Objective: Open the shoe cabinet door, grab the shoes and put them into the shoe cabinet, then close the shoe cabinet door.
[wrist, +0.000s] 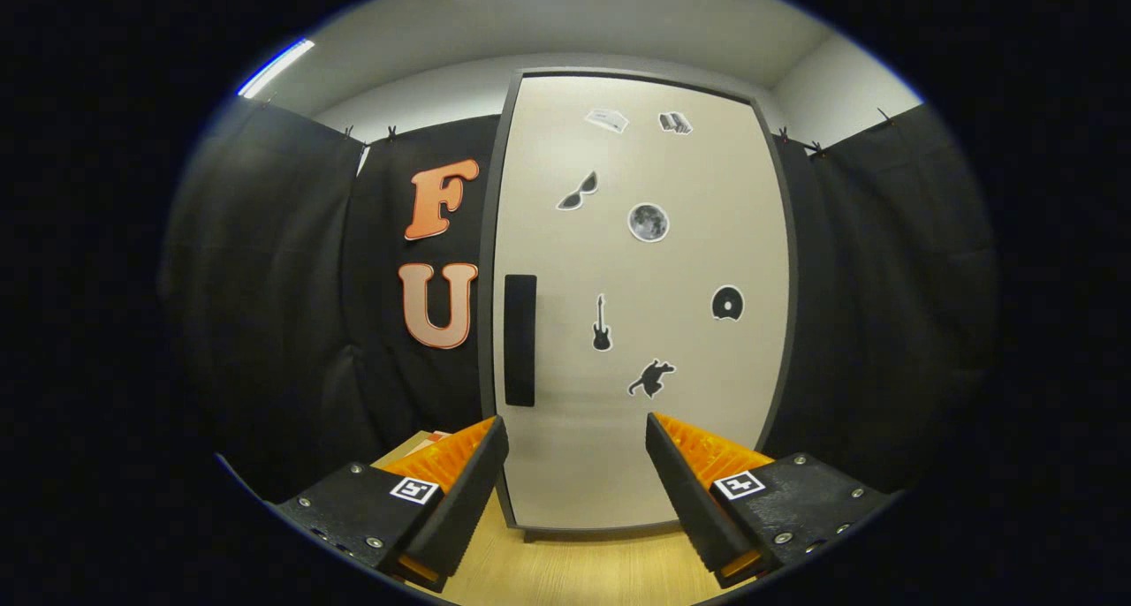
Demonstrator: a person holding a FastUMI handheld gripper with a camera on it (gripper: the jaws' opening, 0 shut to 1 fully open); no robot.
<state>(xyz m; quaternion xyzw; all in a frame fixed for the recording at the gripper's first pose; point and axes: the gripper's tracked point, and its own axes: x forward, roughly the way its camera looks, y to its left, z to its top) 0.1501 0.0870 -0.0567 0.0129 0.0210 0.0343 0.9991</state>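
Nearest us, the tongs (576,465): fingers spread wide, nothing between them, pointed at the lower part of the cabinet front. Wooden worktop (565,571) runs beneath and ahead of them up to the cabinet's foot.

The shoe cabinet (641,306) stands just beyond the fingertips, upright, its door (671,429) flush in the dark frame, so shut. The dark vertical handle (519,339) sits near the door's left edge, ahead of and above the left finger. Small stickers dot the panel. We see no shoes from here; a pale boxy corner (433,436) peeks past the left finger, too hidden to name. A shut door fits either shoes waiting outside or shoes already stowed; we cannot tell which.

Risks, as we judge them, largest first:
- The door swings toward us, hinge likely on the right. Tongs this close could be struck, or block the swing.
- The handle is slim. A pinch off its edge could slip and scrape the panel.
- The half-hidden thing at left may snag the left finger.

Room: black cloth wall (265,323) hems both sides. Free space is back toward us and above.
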